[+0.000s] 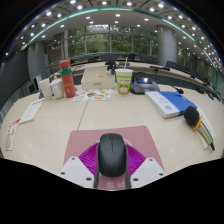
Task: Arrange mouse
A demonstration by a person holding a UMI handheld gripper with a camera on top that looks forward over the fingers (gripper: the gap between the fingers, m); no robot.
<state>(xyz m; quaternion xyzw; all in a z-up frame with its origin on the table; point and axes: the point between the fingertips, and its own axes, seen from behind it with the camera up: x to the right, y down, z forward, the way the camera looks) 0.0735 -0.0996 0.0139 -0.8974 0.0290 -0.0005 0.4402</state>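
A black computer mouse (112,153) sits between my two fingers, its tail end toward the camera. My gripper (112,168) is shut on it, with the magenta pads (88,160) pressing its left and right sides. A pale pink mat (85,138) lies on the beige table (50,135) directly under and ahead of the mouse. I cannot tell whether the mouse rests on the mat or hangs just above it.
Beyond the mat stand a green-and-white cup (123,80), an orange bottle (67,78) and some papers (92,95). A blue book (168,102) and a black object (192,116) lie to the right. A white keyboard (30,110) lies to the left.
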